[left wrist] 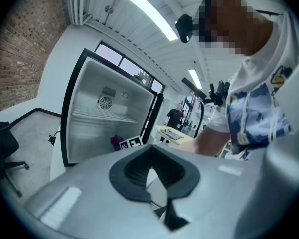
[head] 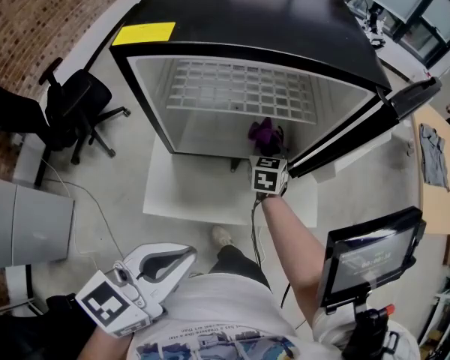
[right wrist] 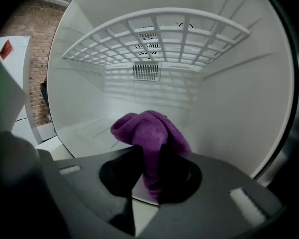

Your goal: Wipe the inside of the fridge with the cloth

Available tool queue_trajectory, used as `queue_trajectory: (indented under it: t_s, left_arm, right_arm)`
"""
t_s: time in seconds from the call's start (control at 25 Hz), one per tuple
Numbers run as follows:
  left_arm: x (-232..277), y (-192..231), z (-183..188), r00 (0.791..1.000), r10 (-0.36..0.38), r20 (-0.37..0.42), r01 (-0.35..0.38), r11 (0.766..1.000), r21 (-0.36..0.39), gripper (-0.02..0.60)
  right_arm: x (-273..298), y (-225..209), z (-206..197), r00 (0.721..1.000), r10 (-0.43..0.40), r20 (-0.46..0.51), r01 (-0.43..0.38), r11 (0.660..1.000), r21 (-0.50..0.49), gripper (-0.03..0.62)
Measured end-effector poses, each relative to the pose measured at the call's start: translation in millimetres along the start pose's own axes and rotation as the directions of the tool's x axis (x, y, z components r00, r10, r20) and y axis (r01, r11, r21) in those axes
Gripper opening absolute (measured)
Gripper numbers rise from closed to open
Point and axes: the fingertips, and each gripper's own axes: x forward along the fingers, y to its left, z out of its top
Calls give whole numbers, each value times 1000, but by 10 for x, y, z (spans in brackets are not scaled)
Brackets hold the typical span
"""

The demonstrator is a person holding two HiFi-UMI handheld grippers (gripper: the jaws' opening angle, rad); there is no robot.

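Fridge: door swung wide, white interior bare except for one shelf.
Wire shelf: high inside the fridge, running to its back wall.
Left gripper: well outside the fridge, low by the person's body; jaws together, nothing between them.
Right gripper: at the fridge's mouth, on its door side; jaws clamped on the cloth.
Cloth: purple and bunched, just inside the fridge above its floor (contact with any wall is unclear).
Handling: probably light, soft and floppy, unlikely to slip. The mid-bunch pinch leaves a wad in front to press on the fridge walls.
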Motion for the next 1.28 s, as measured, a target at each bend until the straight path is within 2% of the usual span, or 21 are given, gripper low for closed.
queue_trajectory:
  t_s: [0.32, 0.52, 0.68, 0.84, 0.96, 1.12, 1.28]
  left_arm:
    - [-133, 48, -41, 999, 42, 13, -41, 999, -18, 5]
    - [-232, 67, -45, 997, 73, 19, -73, 997, -24, 5]
    - [-344, 89, -44, 993, 111, 34, -109, 992, -60, 5]
    - [-438, 80, -27, 988, 147, 53, -140, 984, -111, 5]
    - [-525, 100, -103, 985, 170, 40, -166, 983, -79, 5]
    - [-586, 58, -83, 978, 197, 63, -189, 975, -117, 5]
    - [-679, -2, -175, 972, 226, 62, -219, 970, -103, 5]
  right_arm:
    - [52, 364, 57, 998, 57, 12, -57, 998, 6, 80]
    - [88, 719, 108, 994, 110, 22, -110, 994, 9, 80]
    - [105, 1041, 150, 987, 156, 30, -156, 988, 2, 80]
    - [116, 1340, 189, 978, 208, 34, -208, 978, -6, 80]
    - [124, 1515, 220, 970, 242, 38, -242, 970, -6, 80]
    - [102, 1735, 234, 957, 289, 40, -289, 957, -5, 80]
    - [20, 1947, 213, 939, 341, 44, -342, 940, 2, 80]
